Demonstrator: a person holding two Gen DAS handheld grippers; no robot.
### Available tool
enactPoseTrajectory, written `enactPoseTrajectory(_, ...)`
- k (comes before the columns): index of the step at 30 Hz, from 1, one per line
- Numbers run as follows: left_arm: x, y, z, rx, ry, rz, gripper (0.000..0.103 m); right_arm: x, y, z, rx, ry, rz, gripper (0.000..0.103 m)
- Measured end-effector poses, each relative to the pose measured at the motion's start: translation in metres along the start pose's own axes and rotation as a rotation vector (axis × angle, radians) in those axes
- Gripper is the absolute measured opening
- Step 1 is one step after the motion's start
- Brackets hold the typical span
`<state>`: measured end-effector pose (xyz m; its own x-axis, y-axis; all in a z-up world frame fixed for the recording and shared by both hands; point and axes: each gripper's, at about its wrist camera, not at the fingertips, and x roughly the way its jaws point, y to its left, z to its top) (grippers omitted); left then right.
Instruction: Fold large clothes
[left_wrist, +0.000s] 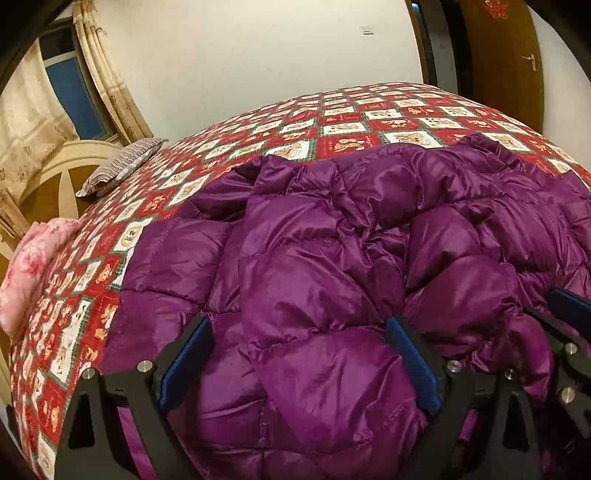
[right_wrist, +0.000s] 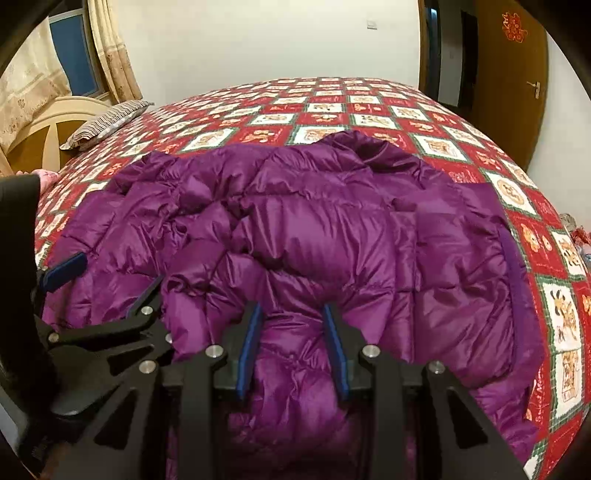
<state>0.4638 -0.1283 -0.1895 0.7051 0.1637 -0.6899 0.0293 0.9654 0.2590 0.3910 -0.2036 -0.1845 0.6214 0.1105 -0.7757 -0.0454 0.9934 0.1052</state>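
Note:
A shiny purple quilted down jacket (left_wrist: 332, 236) lies crumpled on the bed, its sleeves folded over the body; it also fills the right wrist view (right_wrist: 332, 229). My left gripper (left_wrist: 299, 332) is open wide, its blue pads straddling a bulge of the jacket's near edge. It shows at the left of the right wrist view (right_wrist: 110, 280). My right gripper (right_wrist: 291, 321) has its jaws partly closed around a pinched fold of the jacket's near edge. It shows at the right edge of the left wrist view (left_wrist: 546, 306).
The bed carries a red, white and green patchwork bedspread (right_wrist: 332, 107). A striped pillow (left_wrist: 122, 166) and a pink pillow (left_wrist: 33, 266) lie at the left by the cream headboard (left_wrist: 55, 166). A wooden door (right_wrist: 517, 81) stands at the back right.

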Motion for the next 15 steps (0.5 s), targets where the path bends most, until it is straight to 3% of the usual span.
enactPoseTrajectory(15, -0.0003, -0.0058, -0.0026, 0.02, -0.017, 0.037, 0.097, -0.0001, 0.0021, -0.005, -0.015, -0.019, -0.027, 0.039)
